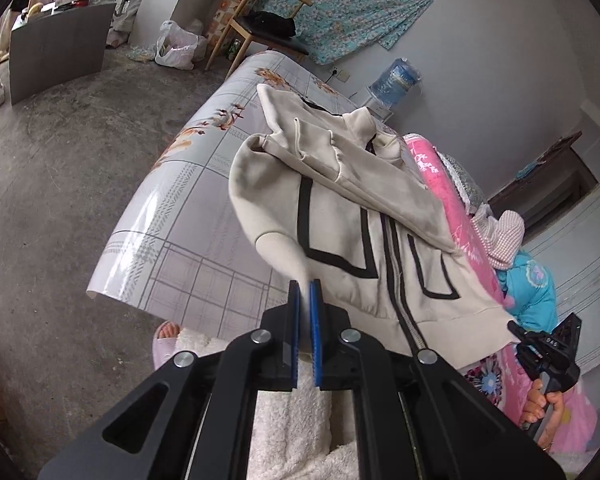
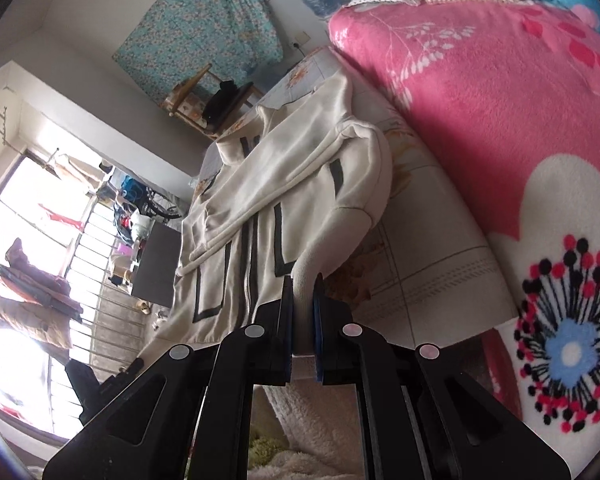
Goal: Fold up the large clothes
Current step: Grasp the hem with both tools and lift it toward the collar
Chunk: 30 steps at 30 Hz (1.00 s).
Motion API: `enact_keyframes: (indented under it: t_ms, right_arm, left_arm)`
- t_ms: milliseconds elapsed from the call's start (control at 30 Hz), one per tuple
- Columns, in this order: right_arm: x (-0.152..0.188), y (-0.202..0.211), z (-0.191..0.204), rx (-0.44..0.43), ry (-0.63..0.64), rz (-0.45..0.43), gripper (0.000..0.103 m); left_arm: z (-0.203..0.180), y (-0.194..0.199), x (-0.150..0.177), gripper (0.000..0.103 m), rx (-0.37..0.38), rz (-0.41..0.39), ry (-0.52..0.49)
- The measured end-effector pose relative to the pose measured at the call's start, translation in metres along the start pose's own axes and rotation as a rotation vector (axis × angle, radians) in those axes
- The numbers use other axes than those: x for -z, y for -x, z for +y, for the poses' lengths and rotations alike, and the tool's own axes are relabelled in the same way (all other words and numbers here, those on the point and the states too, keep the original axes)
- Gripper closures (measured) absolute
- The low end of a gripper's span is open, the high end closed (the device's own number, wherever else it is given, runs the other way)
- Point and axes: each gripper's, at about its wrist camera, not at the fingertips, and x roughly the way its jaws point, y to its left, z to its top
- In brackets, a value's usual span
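Risk sits in the two thin pinches. The left hand-held gripper (image 1: 305, 292) is nearly closed on a sleeve cuff (image 1: 278, 246) of the cream jacket (image 1: 340, 216), and the right hand-held gripper (image 2: 303, 292) is nearly closed on the other cuff (image 2: 312, 268). Each holds only a narrow edge of ribbed fabric, so a pull at an angle could slide a cuff free and drop the sleeve in a heap. Uneven pulling would likely drag the whole jacket across the glossy cloth, skewing it or sending the hem off the near edge. One sleeve (image 1: 360, 176) already lies across the chest; tugging could disturb that fold.

The jacket lies front up, zip closed, on a surface (image 1: 172, 216) covered with a shiny floral-check cloth. A pink blanket (image 2: 500, 120) borders it on the right. Beyond are a wooden chair (image 1: 260, 28), a blue floral sheet (image 1: 340, 8) on the wall, a water bottle (image 1: 396, 80), and a bare concrete floor (image 1: 60, 168).
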Motion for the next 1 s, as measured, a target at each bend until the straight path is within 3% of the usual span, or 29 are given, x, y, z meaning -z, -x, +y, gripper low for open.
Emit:
enact_keyframes:
  t_ms: [167, 367, 433, 467, 533, 633, 767, 900, 1000]
  right_arm:
    - [-0.034, -0.021, -0.006, -0.096, -0.106, -0.017, 0.096]
    - [-0.083, -0.060, -0.016, -0.162, -0.195, -0.035, 0.094]
    - [-0.096, -0.076, -0.022, -0.161, -0.216, -0.039, 0.085]
    - [-0.100, -0.081, -0.025, -0.143, -0.215, -0.048, 0.079]
    - [-0.106, -0.088, -0.030, -0.084, -0.210, -0.074, 0.055]
    - [-0.107, -0.085, -0.025, 0.009, -0.133, -0.102, 0.048]
    - [-0.090, -0.080, 0.000, 0.100, 0.075, -0.095, 0.047]
    - [-0.057, -0.103, 0.041, 0.114, 0.301, 0.013, 0.043]
    - [-0.033, -0.135, 0.074, 0.116, 0.456, 0.092, 0.043]
  left_arm:
    - [0.023, -0.030, -0.046, 0.098, 0.148, 0.045, 0.173]
    - [0.032, -0.070, -0.094, 0.096, 0.126, 0.039, 0.224]
    - [0.039, -0.087, -0.106, 0.094, 0.083, 0.039, 0.244]
    - [0.043, -0.094, -0.110, 0.086, 0.041, 0.037, 0.245]
    - [0.051, -0.103, -0.116, 0.078, -0.059, 0.012, 0.239]
    - [0.062, -0.102, -0.118, 0.073, -0.041, -0.008, 0.265]
    - [0.042, -0.093, -0.104, 0.073, -0.057, -0.014, 0.129]
    - [-0.014, -0.116, -0.073, 0.073, -0.008, 0.100, -0.107]
    - [-0.052, -0.145, -0.052, 0.072, 0.030, 0.188, -0.226]
